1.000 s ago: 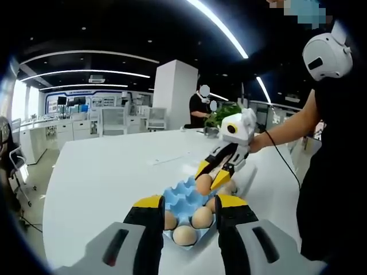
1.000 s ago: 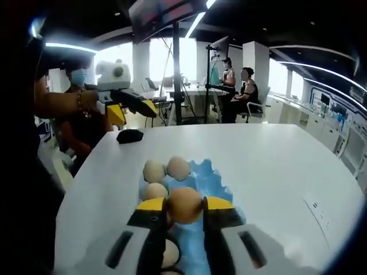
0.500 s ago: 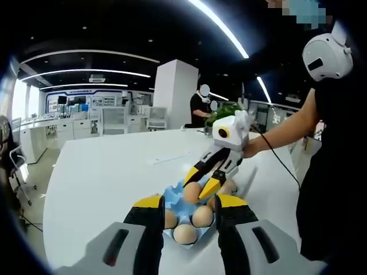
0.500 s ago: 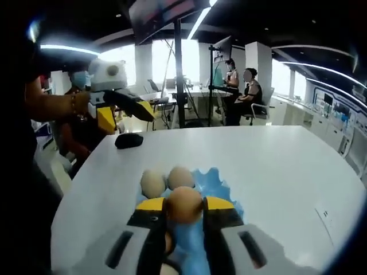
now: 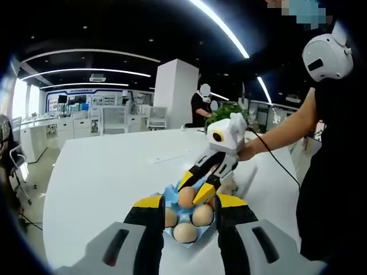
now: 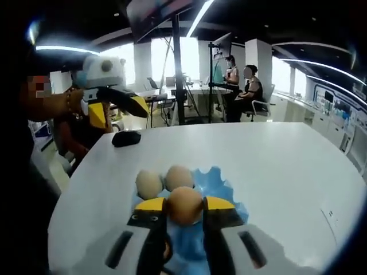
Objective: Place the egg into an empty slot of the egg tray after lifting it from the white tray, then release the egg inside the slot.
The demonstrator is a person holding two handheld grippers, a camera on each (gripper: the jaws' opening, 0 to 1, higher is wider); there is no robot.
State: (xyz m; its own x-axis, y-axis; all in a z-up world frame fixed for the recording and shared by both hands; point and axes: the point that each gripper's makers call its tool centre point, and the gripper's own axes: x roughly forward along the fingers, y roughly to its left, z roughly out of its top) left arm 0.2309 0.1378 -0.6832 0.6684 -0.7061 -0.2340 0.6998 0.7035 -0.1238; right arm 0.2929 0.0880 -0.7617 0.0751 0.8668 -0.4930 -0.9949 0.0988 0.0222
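The blue egg tray (image 5: 171, 200) lies on the white table just past my left gripper (image 5: 190, 207), whose jaws stand open and hold nothing. Three brown eggs (image 5: 202, 216) sit in its near slots. My right gripper (image 5: 191, 192) reaches in from the right, shut on a brown egg (image 5: 187, 196) and held low over the tray. In the right gripper view that held egg (image 6: 184, 204) sits between my right gripper's (image 6: 184, 207) yellow-tipped jaws, over the blue tray (image 6: 225, 188). Two eggs (image 6: 149, 183) rest in slots beyond it. The left gripper (image 6: 121, 110) hovers at the upper left.
A white tray (image 5: 248, 179) lies to the right of the blue one, with an egg (image 5: 229, 185) in it. A black mouse (image 6: 126, 138) rests on the table's far side. A person (image 5: 335, 143) holds the grippers at the table edge. Seated people and desks fill the background.
My right gripper has carried the egg lower and further across the blue tray, toward the left gripper. The left gripper has stayed where it was, open.
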